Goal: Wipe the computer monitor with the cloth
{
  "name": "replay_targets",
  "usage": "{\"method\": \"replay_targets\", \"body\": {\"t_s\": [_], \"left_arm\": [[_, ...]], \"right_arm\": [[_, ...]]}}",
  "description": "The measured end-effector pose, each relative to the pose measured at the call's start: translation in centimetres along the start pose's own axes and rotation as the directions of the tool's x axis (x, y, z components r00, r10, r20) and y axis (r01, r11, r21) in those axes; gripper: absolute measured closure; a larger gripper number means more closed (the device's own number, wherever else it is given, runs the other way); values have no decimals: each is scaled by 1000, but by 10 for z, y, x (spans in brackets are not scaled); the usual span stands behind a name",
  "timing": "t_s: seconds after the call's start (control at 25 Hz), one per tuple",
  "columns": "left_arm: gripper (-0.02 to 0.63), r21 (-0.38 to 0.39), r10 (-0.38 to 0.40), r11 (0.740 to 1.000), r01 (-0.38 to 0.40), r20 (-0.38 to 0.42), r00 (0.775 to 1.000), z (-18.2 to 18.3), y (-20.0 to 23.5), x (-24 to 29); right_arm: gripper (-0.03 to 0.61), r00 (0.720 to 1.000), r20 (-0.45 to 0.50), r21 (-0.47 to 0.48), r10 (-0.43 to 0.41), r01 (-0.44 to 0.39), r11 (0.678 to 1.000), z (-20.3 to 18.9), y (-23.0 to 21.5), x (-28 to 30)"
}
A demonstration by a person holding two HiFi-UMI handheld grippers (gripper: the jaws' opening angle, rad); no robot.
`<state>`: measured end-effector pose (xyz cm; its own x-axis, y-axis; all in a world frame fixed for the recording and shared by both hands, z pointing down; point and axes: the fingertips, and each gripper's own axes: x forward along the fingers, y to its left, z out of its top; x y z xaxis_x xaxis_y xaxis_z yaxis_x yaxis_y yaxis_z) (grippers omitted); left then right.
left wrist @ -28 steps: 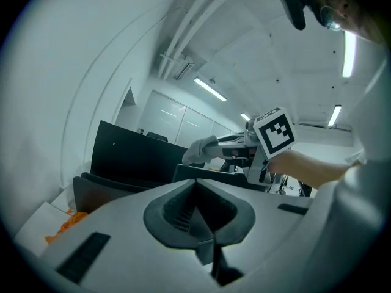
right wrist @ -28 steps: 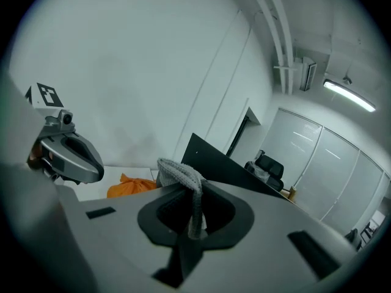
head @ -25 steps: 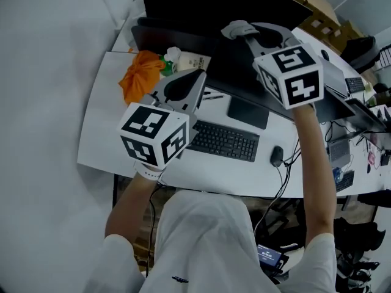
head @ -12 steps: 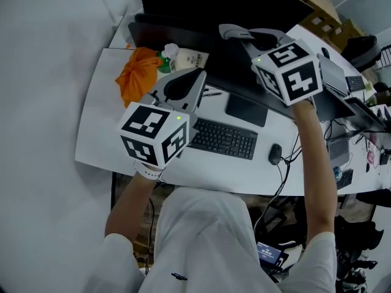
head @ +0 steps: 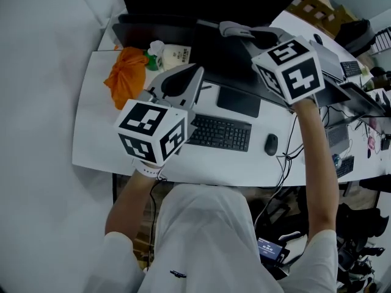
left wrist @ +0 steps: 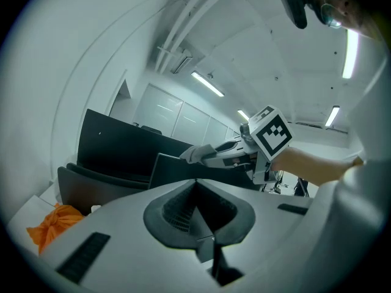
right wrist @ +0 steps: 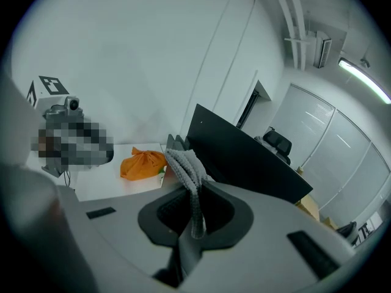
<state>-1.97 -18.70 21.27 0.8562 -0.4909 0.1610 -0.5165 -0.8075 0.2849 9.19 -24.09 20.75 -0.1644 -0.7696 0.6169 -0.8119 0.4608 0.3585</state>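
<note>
A black computer monitor (head: 201, 2) stands at the back of the white desk (head: 98, 139); it also shows in the right gripper view as the monitor (right wrist: 244, 157). My right gripper (head: 235, 30) is shut on a grey cloth (head: 233, 28) and holds it against the monitor's top part. The same cloth (right wrist: 186, 170) hangs folded between the jaws in the right gripper view. My left gripper (head: 178, 83) hovers above the desk's left half, shut with nothing in it. In the left gripper view, the left gripper (left wrist: 201, 191) looks toward the cloth (left wrist: 195, 153).
An orange bag (head: 122, 75) and a small bottle (head: 165, 55) lie at the desk's back left. A black keyboard (head: 220, 133) and a mouse (head: 271, 144) sit in front of the monitor's stand (head: 238, 101). More desks and gear crowd the right.
The desk has slid a little left and up in the head view. My right gripper keeps the cloth at the monitor's top, shifted slightly right along it. The left gripper has hardly moved.
</note>
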Motion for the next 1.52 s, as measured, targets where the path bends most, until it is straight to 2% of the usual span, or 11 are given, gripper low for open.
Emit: {"method": "replay_targets", "body": {"t_s": [0.44,0.92,1.52], "left_arm": [[595,33,-53,998,53,-3,999,-1,-41,19],[595,50,-59,997,59,-8,998,-3,-62,32],[595,88,-75,993,77,-22,997,1,-101,47]], "right_arm": [[555,997,-62,-33,-40,38,999,-42,-17,-29],[555,990,-136,-48,-43,36,998,-73,-33,-54],[555,981,-161,28,-107,113,993,-130,-75,-97]]}}
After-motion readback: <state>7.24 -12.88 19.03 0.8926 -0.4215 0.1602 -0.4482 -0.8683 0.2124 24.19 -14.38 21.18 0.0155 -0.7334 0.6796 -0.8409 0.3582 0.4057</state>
